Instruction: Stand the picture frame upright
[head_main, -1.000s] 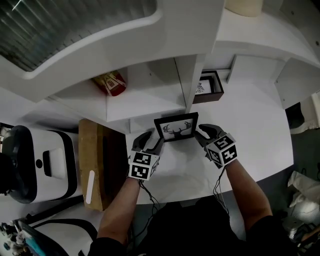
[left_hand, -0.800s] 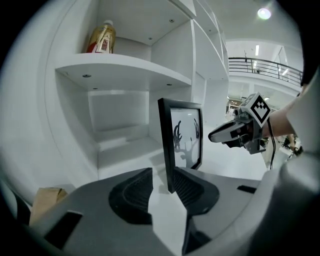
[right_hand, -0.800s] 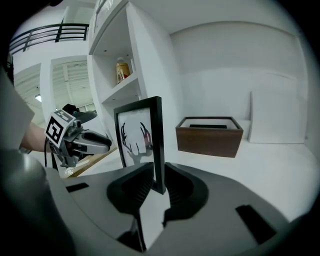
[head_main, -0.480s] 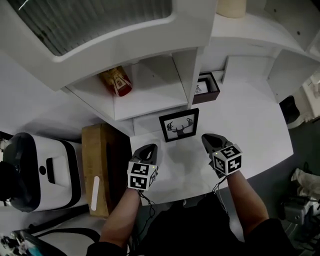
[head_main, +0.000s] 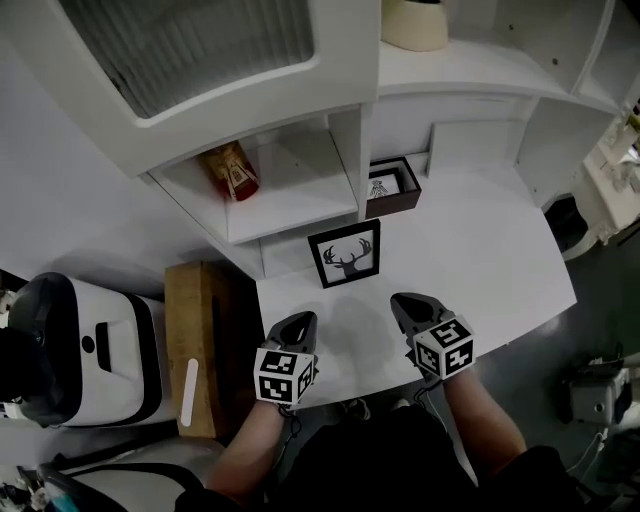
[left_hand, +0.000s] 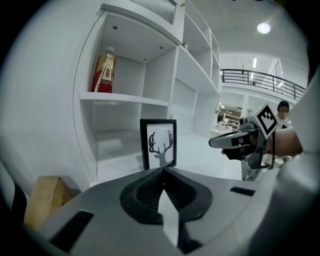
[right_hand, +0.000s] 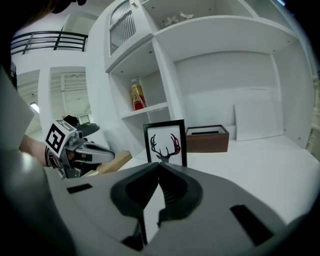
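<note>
Overhead, the left tongs (head_main: 300, 322) and right tongs (head_main: 405, 303) hover above the white table (head_main: 490, 260), both shut and empty. A brown box (head_main: 205, 330) lies left of the left tongs. The picture frame (head_main: 345, 254) stands upright ahead, between the two, with only bare tabletop in the gap.

From the left gripper view, the left tongs (left_hand: 162, 170) are pressed together on nothing. The frame (left_hand: 159, 143) stands straight beyond the tips and apart from them, a bottle (left_hand: 102, 74) is shelved upper left, and the right tongs (left_hand: 235, 141) are off right.

From the right gripper view, the right tongs (right_hand: 160, 164) are likewise closed and empty. The frame (right_hand: 165, 142) is dead ahead, a dark tray (right_hand: 207, 138) sits behind it to the right, and the left tongs (right_hand: 97, 149) are off left.
</note>
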